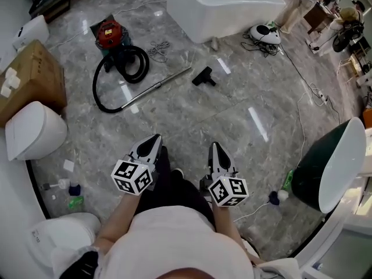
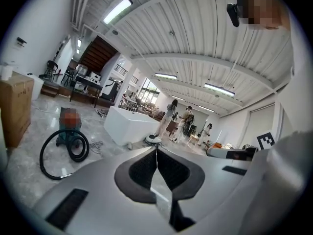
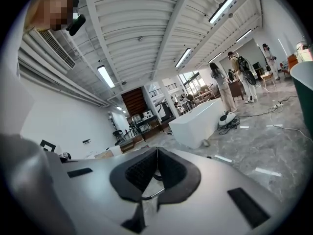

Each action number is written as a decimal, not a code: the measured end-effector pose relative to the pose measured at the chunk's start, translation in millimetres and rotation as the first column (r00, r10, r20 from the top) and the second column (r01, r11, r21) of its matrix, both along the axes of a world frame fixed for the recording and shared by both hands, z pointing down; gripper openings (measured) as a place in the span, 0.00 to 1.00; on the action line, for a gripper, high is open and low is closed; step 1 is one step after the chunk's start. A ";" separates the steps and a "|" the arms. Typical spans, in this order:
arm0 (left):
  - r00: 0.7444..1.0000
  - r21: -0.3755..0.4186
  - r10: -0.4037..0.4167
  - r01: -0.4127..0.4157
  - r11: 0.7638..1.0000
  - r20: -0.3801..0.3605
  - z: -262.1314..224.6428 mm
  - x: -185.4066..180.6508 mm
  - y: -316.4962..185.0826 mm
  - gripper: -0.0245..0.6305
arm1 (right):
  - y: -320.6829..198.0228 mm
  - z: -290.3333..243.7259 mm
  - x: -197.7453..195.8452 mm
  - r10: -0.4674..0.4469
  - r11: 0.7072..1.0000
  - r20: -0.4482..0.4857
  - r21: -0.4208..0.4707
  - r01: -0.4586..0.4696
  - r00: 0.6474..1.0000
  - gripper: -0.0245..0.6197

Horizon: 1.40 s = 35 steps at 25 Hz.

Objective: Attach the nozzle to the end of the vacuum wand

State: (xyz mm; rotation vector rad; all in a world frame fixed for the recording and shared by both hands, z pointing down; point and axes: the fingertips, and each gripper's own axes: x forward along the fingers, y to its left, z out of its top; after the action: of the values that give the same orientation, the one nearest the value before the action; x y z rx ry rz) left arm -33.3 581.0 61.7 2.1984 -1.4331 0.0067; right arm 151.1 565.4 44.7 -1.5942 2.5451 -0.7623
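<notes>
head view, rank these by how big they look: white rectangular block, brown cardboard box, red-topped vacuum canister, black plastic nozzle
1. white rectangular block, cut off by the top edge
2. brown cardboard box, cut off by the left edge
3. red-topped vacuum canister
4. black plastic nozzle, clearly the smallest

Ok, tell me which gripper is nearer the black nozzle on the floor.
Right. The nozzle lies almost straight ahead of the right gripper; the left gripper is off to the side, farther away.
</notes>
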 end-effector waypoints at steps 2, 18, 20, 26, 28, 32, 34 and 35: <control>1.000 0.001 -0.010 0.010 1.000 0.004 0.6 -3.1 -2.3 0.05 | -3.0 3.9 -0.3 -0.007 1.000 -0.005 -0.008 0.007 1.000 0.06; 1.000 0.002 0.026 -0.026 1.000 -0.016 -0.4 -19.8 -107.5 0.05 | -106.5 7.1 -20.3 0.002 1.000 -0.023 -0.022 -0.003 1.000 0.06; 0.999 0.012 0.039 -0.039 0.999 -0.021 -4.7 -26.8 -132.1 0.05 | -130.0 2.3 -26.0 0.009 1.000 -0.033 -0.011 -0.009 0.999 0.06; 0.996 0.028 0.086 -0.085 0.996 -0.029 -13.3 -42.2 -201.5 0.05 | -196.0 -16.1 -38.6 0.062 0.998 -0.043 0.034 -0.060 0.997 0.06; 0.994 0.030 0.102 -0.102 0.994 -0.030 -13.9 -46.3 -219.7 0.05 | -211.5 -18.2 -42.6 0.078 0.996 -0.047 0.041 -0.076 0.996 0.06; 0.990 0.025 0.136 -0.135 0.990 -0.038 -12.0 -55.7 -249.9 0.05 | -234.8 -13.6 -50.7 0.112 0.994 -0.049 0.027 -0.110 0.993 0.06; 0.986 0.020 0.164 -0.163 0.986 -0.038 -9.7 -59.2 -262.1 0.05 | -245.3 -10.1 -53.6 0.132 0.991 -0.054 0.021 -0.131 0.990 0.06; 0.983 0.019 0.178 -0.177 0.984 -0.036 -8.0 -60.6 -267.6 0.05 | -250.3 -8.9 -54.0 0.148 0.989 -0.053 0.022 -0.147 0.988 0.06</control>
State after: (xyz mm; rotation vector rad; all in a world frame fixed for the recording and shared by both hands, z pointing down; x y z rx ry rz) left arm -93.9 313.4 53.7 2.3194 -1.2170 0.0163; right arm 97.1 315.1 35.8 -1.7973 2.4275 -0.6888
